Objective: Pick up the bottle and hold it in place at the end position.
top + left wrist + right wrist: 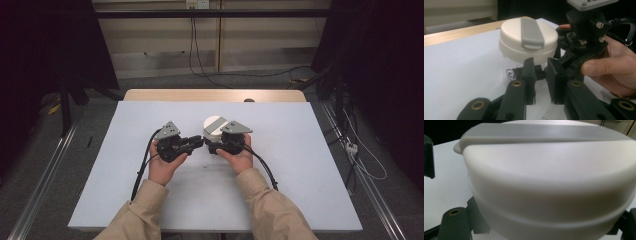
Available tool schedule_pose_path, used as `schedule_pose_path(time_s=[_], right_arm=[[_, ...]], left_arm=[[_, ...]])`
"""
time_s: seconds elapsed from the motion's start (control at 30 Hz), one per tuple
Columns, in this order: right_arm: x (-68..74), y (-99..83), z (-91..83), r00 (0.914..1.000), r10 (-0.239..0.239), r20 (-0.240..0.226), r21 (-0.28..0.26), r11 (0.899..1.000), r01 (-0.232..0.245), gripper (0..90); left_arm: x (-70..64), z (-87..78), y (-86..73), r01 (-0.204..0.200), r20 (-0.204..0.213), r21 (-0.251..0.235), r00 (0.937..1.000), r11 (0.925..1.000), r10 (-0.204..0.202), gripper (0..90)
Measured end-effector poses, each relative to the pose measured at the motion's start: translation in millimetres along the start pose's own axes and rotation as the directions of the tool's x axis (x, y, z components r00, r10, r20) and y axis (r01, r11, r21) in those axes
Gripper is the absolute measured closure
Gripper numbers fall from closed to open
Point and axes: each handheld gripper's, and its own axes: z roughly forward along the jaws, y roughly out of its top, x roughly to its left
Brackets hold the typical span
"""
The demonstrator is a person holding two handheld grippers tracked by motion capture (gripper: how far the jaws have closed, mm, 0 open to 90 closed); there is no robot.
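Note:
A clear jar [212, 126] with a white lid [527, 37] and a grey strip handle [532, 32] stands upright near the middle of the white table sheet [125, 165]. My right gripper [212, 144] reaches it from the near right. In the right gripper view the lid [549, 177] is very close, and black fingers [454, 221] sit on both sides of the jar, closed against its body. My left gripper [541, 75] hovers just short of the jar's near left side, jaws a narrow gap apart and holding nothing.
A wooden table edge [215, 95] runs behind the sheet. Cables trail from both grippers toward the front edge. Metal rails [45, 175] and floor cables [360, 155] flank the table. Bare sheet lies left, right and in front.

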Motion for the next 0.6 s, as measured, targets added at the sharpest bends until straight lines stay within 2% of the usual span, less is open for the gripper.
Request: schedule_pose_path(time_s=[0.17, 0.3, 0.4, 0.47, 0.53, 0.6], right_arm=[[0.1, 0.0, -0.1, 1.0000, -0.001, 0.001, 0.001, 1.000, 0.001, 18.7], [0.3, 0.0, -0.1, 1.0000, -0.001, 0.001, 0.001, 1.000, 0.001, 18.7], [0.4, -0.1, 0.0, 1.0000, -0.001, 0.001, 0.000, 1.000, 0.001, 18.8], [0.3, -0.2, -0.1, 1.0000, -0.001, 0.002, 0.000, 1.000, 0.001, 18.7], [0.3, -0.1, -0.1, 1.0000, -0.001, 0.001, 0.000, 1.000, 0.001, 18.8], [0.4, -0.1, 0.0, 1.0000, -0.001, 0.001, 0.000, 1.000, 0.001, 18.8]], left_arm=[[-0.7, 3.4, 3.3, 0.001, 0.004, 0.022, 1.0000, 0.9998, -0.001, 79.5], [-0.4, 4.0, 5.7, -0.027, -0.039, 0.037, 0.9989, 0.9990, 0.028, 80.1], [-0.2, 4.4, 7.9, -0.044, -0.052, 0.039, 0.9976, 0.9983, 0.046, 82.5], [0.0, 5.2, 9.4, -0.045, -0.030, 0.046, 0.9985, 0.9980, 0.046, 84.5], [-0.7, 5.4, 10.7, -0.055, -0.036, 0.042, 0.9978, 0.9976, 0.056, 84.6], [-0.2, 5.0, 11.7, -0.047, -0.044, 0.033, 0.9978, 0.9983, 0.049, 84.6]])
